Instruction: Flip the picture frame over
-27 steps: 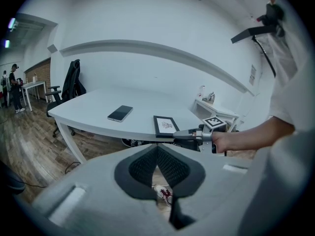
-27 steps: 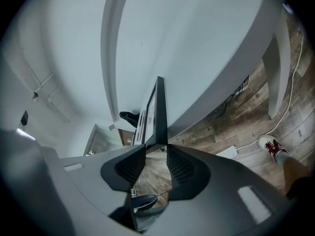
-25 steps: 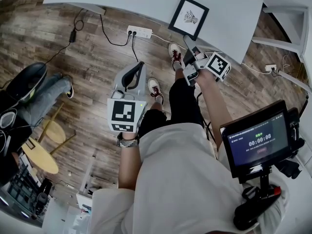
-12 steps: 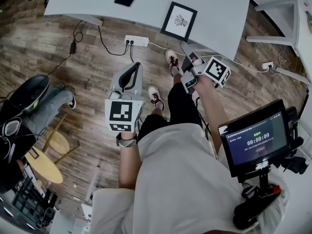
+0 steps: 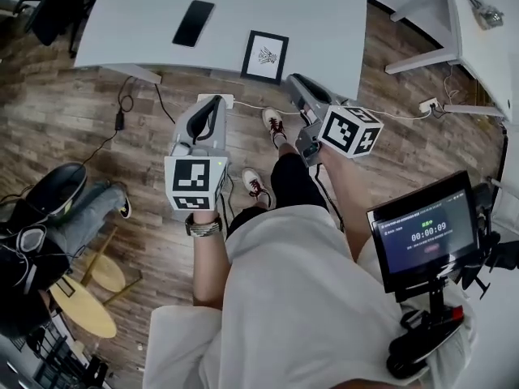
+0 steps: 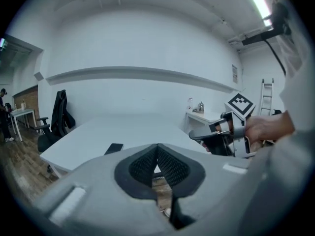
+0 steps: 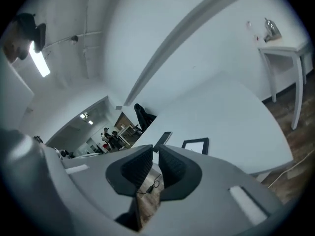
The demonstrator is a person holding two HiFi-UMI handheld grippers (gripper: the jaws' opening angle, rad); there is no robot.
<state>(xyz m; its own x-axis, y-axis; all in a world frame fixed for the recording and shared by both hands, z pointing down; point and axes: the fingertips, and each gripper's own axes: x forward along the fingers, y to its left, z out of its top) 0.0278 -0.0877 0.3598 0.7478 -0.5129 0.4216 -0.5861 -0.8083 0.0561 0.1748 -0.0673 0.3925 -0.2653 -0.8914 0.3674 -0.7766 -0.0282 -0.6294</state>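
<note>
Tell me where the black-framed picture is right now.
In the head view, the black-framed picture lies flat, print up, on the white table, near the edge closest to the person and just right of the flat black phone.

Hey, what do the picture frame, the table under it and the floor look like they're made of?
Picture frame: thin black matte border, probably painted wood or plastic.
Table: smooth, plain white top, likely laminate.
Floor: brown planks with visible grain, wood or wood-look vinyl.
</note>
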